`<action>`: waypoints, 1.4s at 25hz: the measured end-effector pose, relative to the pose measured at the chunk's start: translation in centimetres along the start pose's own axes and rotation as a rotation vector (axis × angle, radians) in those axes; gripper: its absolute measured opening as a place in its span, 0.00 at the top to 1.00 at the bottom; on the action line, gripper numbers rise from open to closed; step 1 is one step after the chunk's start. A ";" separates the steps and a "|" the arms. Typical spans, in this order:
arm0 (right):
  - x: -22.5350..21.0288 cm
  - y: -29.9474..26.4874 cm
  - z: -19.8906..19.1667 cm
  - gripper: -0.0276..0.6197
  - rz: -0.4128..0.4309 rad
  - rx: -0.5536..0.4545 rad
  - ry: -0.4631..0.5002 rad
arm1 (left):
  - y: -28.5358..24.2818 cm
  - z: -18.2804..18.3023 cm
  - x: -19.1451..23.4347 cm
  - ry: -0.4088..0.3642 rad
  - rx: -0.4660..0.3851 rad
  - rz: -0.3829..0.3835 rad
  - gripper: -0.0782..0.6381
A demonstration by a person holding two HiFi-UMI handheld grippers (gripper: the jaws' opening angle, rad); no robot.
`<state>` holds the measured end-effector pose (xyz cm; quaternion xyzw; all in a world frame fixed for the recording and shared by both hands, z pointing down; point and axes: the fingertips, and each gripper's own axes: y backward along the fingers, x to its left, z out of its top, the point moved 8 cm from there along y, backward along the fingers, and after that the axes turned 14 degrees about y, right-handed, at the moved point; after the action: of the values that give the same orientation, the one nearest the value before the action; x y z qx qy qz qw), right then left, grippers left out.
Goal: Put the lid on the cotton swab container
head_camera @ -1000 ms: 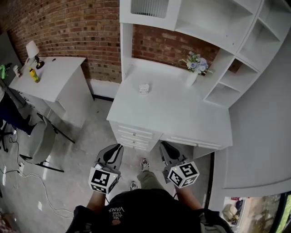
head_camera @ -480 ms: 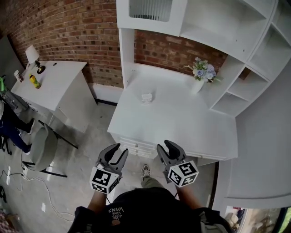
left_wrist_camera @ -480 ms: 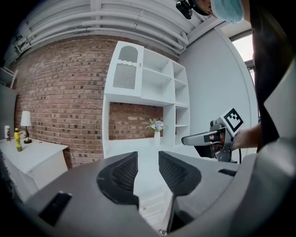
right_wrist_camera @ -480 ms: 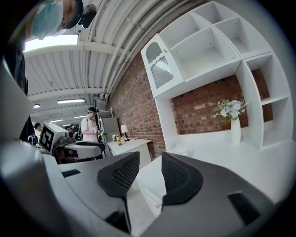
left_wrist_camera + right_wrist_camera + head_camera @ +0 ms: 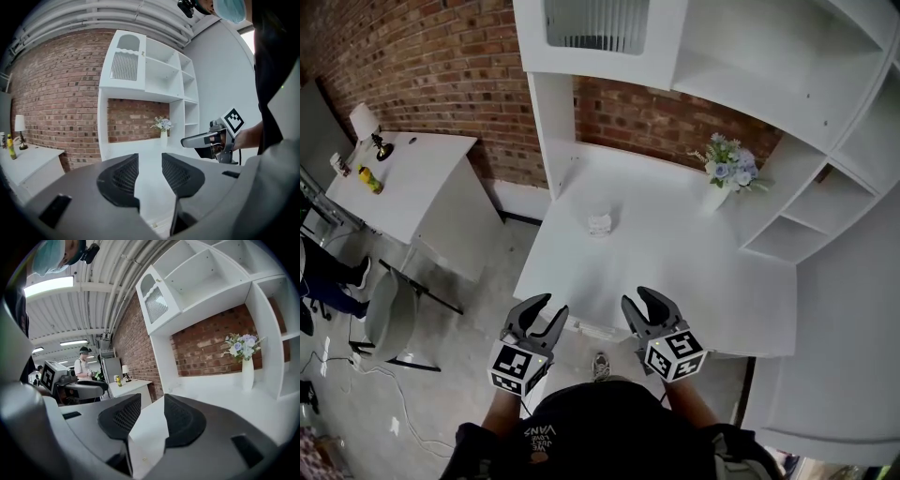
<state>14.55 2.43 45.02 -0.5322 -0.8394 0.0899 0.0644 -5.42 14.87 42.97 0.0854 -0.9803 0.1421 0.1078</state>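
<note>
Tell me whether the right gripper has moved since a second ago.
Yes. The right gripper has moved forward: it was short of the desk, now its tips overlap the desk's front edge. Its jaws are opening, empty.

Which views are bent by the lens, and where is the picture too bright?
Head view: mild wide-angle bend, the shelf unit leans; the white desk is bright, with little detail. Left gripper view: strong fisheye, black round border, the brick wall curves. Right gripper view: same fisheye; the ceiling lamp is blown out.
</note>
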 end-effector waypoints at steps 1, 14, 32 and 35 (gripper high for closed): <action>-0.8 -0.3 -0.1 0.76 0.007 0.006 0.003 | -1.0 0.1 0.1 0.002 0.000 0.003 0.70; -5.5 -4.2 -1.1 0.76 -0.016 0.074 -0.014 | -8.7 1.0 3.9 -0.002 0.065 -0.032 0.70; -5.1 -14.5 -2.1 0.72 -0.253 0.171 -0.046 | -18.4 6.2 15.4 -0.231 0.219 -0.339 0.61; -5.0 -15.9 -2.6 0.72 -0.289 0.184 -0.054 | -20.0 6.4 16.6 -0.271 0.241 -0.391 0.60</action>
<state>3.18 -8.55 51.00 -0.3954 -0.8967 0.1705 0.1027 -18.68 -8.21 46.08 0.3037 -0.9265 0.2218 -0.0102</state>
